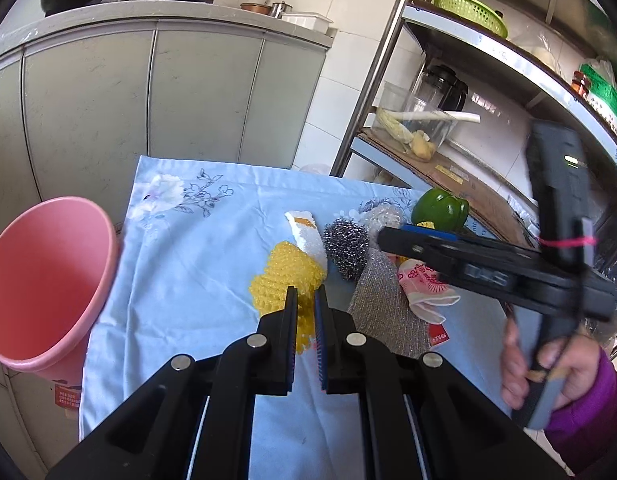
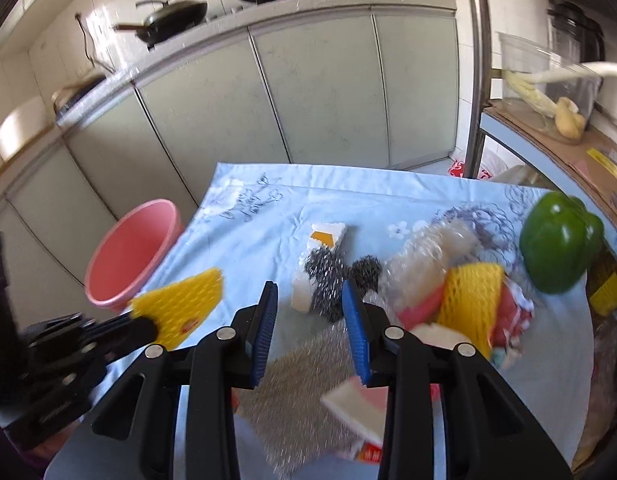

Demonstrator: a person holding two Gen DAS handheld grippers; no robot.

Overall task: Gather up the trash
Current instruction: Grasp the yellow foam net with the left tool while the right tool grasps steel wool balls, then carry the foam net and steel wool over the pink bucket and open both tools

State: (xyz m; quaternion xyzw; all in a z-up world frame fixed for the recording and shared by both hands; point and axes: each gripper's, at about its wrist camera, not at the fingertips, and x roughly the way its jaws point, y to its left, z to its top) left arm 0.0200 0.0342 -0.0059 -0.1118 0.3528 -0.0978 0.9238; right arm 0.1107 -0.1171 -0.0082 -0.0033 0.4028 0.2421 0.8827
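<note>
Left wrist view: the left gripper [image 1: 306, 300] has its two fingers nearly together, pinching one yellow foam net [image 1: 282, 276] above the table's blue floral cloth [image 1: 196, 240]. One pink bucket [image 1: 44, 280] stands off the cloth's left edge, tilted in this view. Near the cloth's middle lie one white foam piece [image 1: 308, 236] with an orange patch, one steel wool ball [image 1: 345, 247] just right of it, and one silver scouring cloth [image 1: 382, 304] nearer the camera. One red-and-white wrapper [image 1: 426, 284] lies touching the scouring cloth's right side. One green bell pepper [image 1: 440, 208] sits at the cloth's far right edge. The right gripper [image 1: 392, 238] reaches in from the right, over the steel wool; whether its fingers are apart cannot be told here.

Right wrist view: the right gripper [image 2: 310, 312] has its two blue-padded fingers spread wide with nothing between them, hovering over the steel wool ball [image 2: 340, 276] and scouring cloth [image 2: 304, 396]. Two yellow foam nets show: one [image 2: 184, 304] held by the left gripper [image 2: 144, 328] at the cloth's left edge beside the pink bucket [image 2: 128, 256], a second [image 2: 472, 296] in the blurred pile near the bell pepper [image 2: 560, 240]. The white foam piece [image 2: 320, 252] lies behind the steel wool.
</note>
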